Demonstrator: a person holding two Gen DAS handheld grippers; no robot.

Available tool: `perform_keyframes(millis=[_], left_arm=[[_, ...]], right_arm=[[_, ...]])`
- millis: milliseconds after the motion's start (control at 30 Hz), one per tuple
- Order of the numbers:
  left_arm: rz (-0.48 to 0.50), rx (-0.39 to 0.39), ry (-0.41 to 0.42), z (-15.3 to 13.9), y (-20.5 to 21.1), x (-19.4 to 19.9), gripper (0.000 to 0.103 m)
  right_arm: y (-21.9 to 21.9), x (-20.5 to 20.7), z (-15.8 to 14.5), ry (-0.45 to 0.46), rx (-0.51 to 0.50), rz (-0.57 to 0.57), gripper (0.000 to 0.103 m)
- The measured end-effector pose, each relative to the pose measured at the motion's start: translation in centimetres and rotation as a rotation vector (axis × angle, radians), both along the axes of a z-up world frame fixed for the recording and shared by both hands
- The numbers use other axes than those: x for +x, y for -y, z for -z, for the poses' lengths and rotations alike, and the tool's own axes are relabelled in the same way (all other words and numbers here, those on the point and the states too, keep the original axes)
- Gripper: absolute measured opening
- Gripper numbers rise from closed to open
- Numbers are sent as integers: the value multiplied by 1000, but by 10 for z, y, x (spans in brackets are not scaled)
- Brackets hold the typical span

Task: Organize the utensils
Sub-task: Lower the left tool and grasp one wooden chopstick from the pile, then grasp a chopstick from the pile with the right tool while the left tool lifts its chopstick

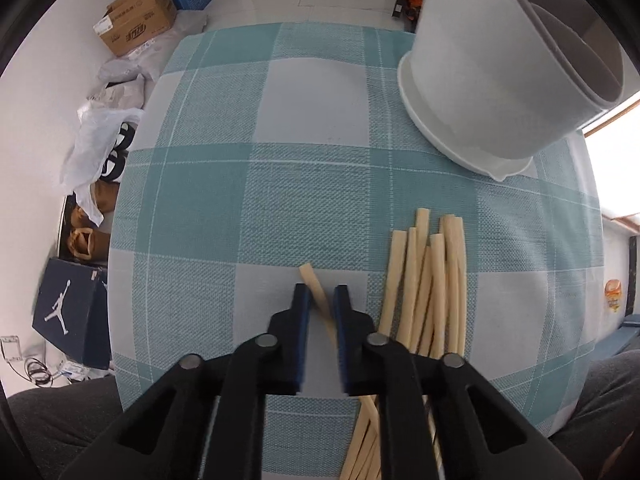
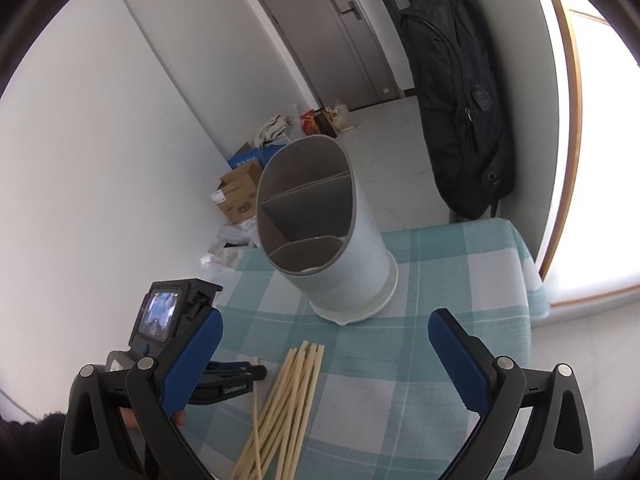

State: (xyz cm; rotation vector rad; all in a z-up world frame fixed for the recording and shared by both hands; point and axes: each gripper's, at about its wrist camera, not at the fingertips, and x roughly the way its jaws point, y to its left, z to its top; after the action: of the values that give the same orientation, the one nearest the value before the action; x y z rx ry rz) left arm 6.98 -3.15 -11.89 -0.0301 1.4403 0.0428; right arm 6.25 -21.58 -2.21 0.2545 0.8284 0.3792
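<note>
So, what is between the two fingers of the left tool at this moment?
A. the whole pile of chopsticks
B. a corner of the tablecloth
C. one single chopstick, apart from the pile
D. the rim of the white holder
C: in the left wrist view the left tool has one chopstick between its fingers, while the pile of chopsticks lies beside it and the white holder stands further away.

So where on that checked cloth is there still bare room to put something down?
The tablecloth is bare across its far and left parts, from the white utensil holder over to the left edge. It is crowded near the front right, where the chopsticks lie bundled beside the left gripper.
</note>
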Motion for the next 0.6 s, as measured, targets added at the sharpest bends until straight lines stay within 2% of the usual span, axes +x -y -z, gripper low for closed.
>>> perform_keyframes(millis=[133, 300, 400, 500, 567, 600], left_arm=[[29, 20, 26, -6, 12, 1, 2], [1, -108, 74, -7, -1, 1, 2], [-25, -149, 146, -21, -11, -1, 2], [-33, -182, 231, -41, -15, -11, 2], [-27, -202, 284, -54, -18, -18, 2], [-23, -222, 310, -62, -19, -23, 2]], right_arm=[[2, -3, 0, -3, -1, 6, 103], [3, -4, 5, -17, -13, 12, 103], [4, -4, 10, -37, -3, 12, 103], [6, 1, 23, -106, 32, 10, 103], [6, 3, 30, -147, 54, 11, 98], [5, 5, 35, -170, 61, 4, 93]])
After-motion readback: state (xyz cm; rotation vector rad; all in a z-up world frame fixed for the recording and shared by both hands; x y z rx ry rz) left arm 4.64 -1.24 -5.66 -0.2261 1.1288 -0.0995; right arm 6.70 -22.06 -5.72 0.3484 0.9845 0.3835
